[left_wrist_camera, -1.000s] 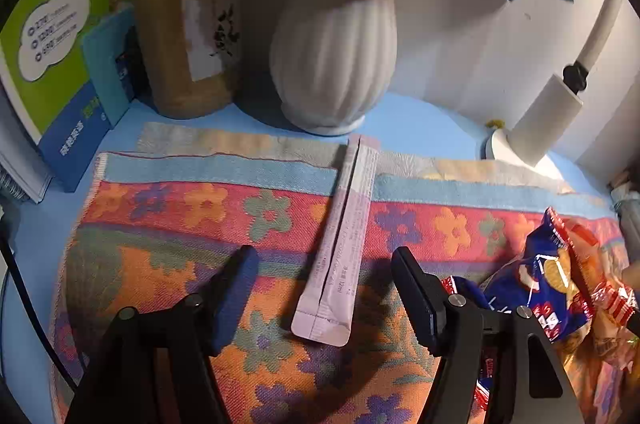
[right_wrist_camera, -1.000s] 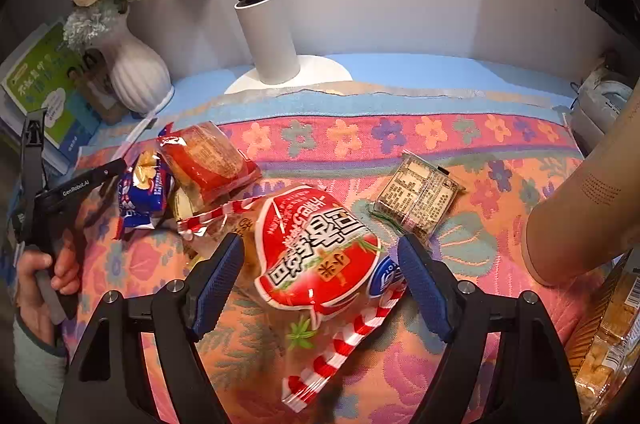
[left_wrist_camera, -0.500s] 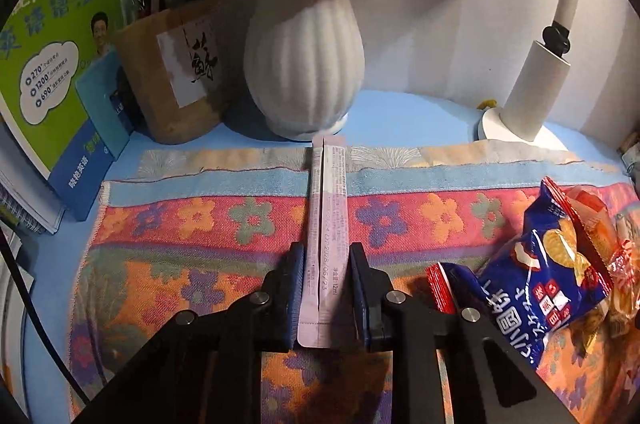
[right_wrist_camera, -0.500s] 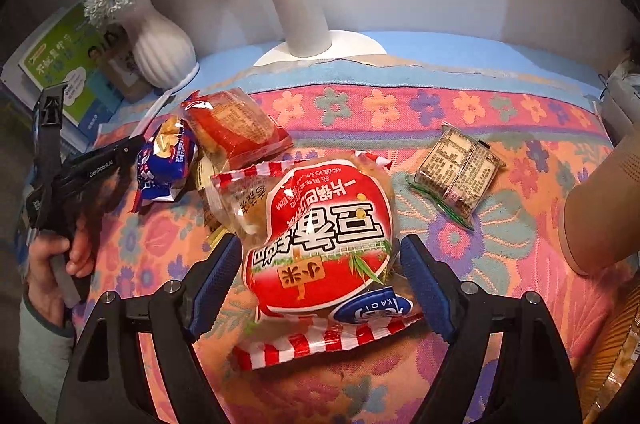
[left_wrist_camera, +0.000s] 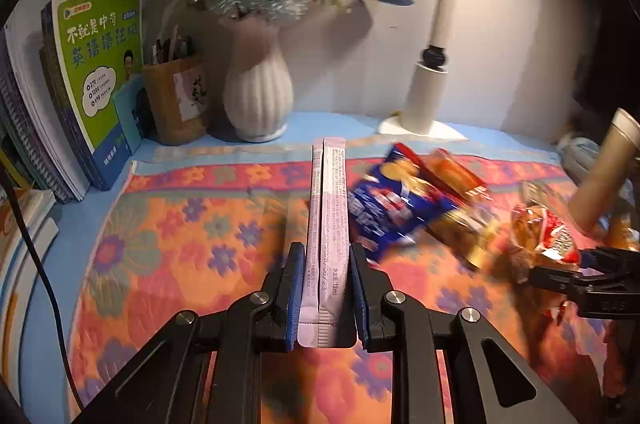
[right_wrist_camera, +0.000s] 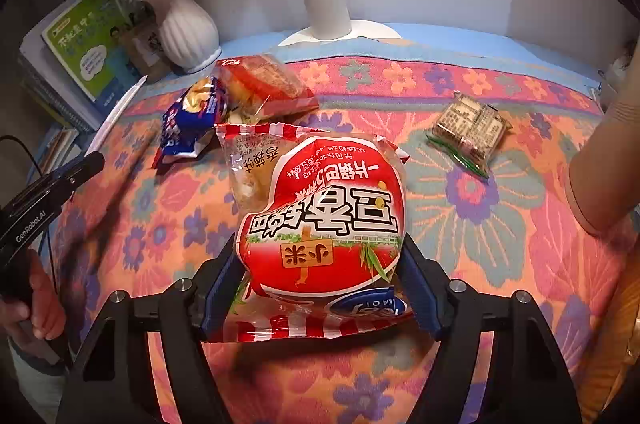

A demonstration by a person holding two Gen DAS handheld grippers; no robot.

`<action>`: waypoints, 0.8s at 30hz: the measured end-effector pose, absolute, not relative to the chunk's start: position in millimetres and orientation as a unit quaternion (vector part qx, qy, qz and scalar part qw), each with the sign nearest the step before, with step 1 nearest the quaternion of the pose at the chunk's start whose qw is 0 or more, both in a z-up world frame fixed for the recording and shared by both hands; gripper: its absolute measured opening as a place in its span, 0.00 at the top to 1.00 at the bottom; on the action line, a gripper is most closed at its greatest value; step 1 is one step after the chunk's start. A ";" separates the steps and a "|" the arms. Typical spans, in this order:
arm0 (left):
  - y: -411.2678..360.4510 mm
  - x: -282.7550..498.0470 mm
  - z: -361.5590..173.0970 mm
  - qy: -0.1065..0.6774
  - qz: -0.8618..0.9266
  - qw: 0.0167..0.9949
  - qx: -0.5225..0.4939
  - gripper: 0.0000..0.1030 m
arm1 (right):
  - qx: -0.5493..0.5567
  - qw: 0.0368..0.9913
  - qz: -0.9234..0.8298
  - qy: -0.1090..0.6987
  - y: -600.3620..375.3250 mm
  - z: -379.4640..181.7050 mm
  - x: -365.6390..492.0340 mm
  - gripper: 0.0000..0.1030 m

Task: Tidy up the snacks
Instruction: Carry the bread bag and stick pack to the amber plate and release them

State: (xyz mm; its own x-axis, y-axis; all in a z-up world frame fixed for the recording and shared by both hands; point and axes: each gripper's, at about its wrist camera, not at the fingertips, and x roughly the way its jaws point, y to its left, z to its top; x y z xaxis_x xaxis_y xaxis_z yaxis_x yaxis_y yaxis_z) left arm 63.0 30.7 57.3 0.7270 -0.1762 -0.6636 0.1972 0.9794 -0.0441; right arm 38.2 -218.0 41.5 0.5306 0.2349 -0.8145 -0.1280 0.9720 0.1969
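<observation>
Currently on hand, catalogued by holder.

Left gripper (left_wrist_camera: 323,298): black two-finger tool with blue pads, clamped tight on the near end of a long pale pink stick sachet (left_wrist_camera: 329,224). Sachet's long axis: straight ahead along the fingers, near end at 6 o'clock, far end toward 12 o'clock, pointing at the white ribbed vase of artificial flowers (left_wrist_camera: 256,92). Appears lifted clear of the orange floral towel (left_wrist_camera: 180,244), judging by the shadow beneath; not certain.

Right gripper (right_wrist_camera: 320,276): matching tool, jaws just closing in, blue pads pressing both flanks of a puffy red and white snack bag with striped edges (right_wrist_camera: 320,212). Bag's long axis: roughly along the fingers, sealed striped edge at 6 o'clock under the jaws, opposite end at 12 o'clock, print upside down to the camera. Bag resting on the towel, not visibly lifted.

Loose stock, right wrist view: blue crinkled snack packet (right_wrist_camera: 188,116) and clear orange-red wrapped cake (right_wrist_camera: 264,84), overlapping, at 10 to 11 o'clock of the red bag; small square printed packet with green trim (right_wrist_camera: 468,132) at 2 o'clock, well apart.

Key relation, as a judgement: each held item already aligned with its fingers, so carrying needs no re-grip; loose pair nearer the left gripper, square packet nearer the right. Destination not in view.
</observation>
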 end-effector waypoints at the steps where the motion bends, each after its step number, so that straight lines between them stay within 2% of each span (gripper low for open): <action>1: 27.4 54.6 57.8 0.354 -0.106 0.929 0.014 0.80 | 0.056 0.873 0.105 0.472 -217.4 42.7 32.3 0.30; 14: -21.1 -20.9 87.3 0.338 -0.169 0.926 0.018 0.80 | 0.076 0.877 0.118 0.459 -231.3 61.6 -49.6 0.31; 24: -88.3 -59.4 123.5 0.313 -0.232 0.920 0.049 0.80 | 0.095 0.912 0.093 0.387 -282.7 117.9 -105.6 0.31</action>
